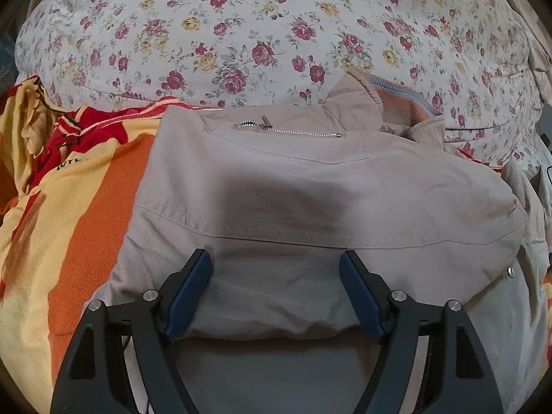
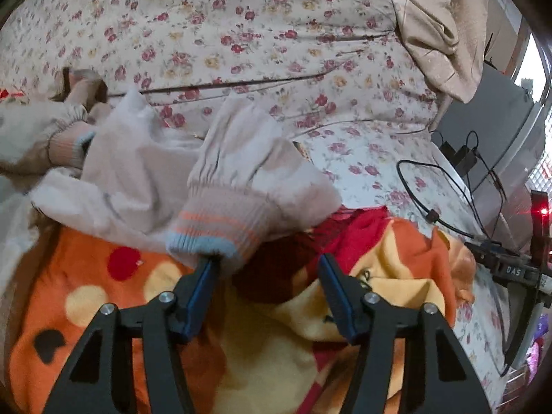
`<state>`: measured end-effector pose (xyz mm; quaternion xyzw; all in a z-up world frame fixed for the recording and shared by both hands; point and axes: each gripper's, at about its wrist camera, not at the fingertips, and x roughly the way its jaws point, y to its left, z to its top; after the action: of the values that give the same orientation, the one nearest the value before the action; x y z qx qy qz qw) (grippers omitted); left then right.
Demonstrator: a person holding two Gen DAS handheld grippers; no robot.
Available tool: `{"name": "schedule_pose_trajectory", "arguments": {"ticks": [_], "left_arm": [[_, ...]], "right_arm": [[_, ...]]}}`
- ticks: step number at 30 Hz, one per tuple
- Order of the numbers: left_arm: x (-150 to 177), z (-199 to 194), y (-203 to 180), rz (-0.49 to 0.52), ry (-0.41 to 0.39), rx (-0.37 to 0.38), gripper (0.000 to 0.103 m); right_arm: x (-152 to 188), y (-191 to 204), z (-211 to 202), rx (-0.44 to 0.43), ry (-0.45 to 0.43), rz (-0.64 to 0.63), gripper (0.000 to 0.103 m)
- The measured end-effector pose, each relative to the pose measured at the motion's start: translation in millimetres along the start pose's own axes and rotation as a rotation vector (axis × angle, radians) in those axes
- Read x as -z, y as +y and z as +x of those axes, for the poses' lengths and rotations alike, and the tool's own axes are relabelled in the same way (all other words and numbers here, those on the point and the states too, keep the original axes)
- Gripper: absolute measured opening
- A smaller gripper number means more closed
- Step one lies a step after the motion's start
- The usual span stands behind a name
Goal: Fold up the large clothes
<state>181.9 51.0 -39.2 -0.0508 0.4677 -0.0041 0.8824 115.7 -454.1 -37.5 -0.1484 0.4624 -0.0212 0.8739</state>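
Left fingers [image 1: 276, 258] straddling folded jacket [image 1: 310, 186], right fingers [image 2: 265, 262] beside cuff [image 2: 220, 224]

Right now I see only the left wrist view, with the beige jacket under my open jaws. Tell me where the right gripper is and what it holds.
Observer: The right gripper is open and holds nothing. The sleeve's striped cuff lies against the tip of the finger on the left of that view.
Operator: Say what is under it.
Observer: The orange and yellow blanket, not the jacket's body.
Operator: Name anything to avoid on that side.
Observer: Black cables lie on the floral sheet to the right of the gripper, apart from its fingers.
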Motion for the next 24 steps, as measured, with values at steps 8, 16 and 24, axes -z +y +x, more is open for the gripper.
{"name": "schedule_pose_trajectory", "arguments": {"ticks": [8,16,24], "left_arm": [[-0.4,0.4,2.0,0.001,0.001,0.003,0.068],[-0.6,-0.3,1.8,-0.003,0.000,0.009,0.068],[-3.9,-29.0,8.3,-0.057,-0.075,0.070,0.068]], "right_arm": [[-3.0,-7.0,3.3,0.049,-0.012,0.056,0.052],[-34.8,-26.8,-21.5,-0.089,-0.067,0.226,0.010],[-106.5,-89.4,-152.8,-0.306,-0.306,0.572,0.010]]}}
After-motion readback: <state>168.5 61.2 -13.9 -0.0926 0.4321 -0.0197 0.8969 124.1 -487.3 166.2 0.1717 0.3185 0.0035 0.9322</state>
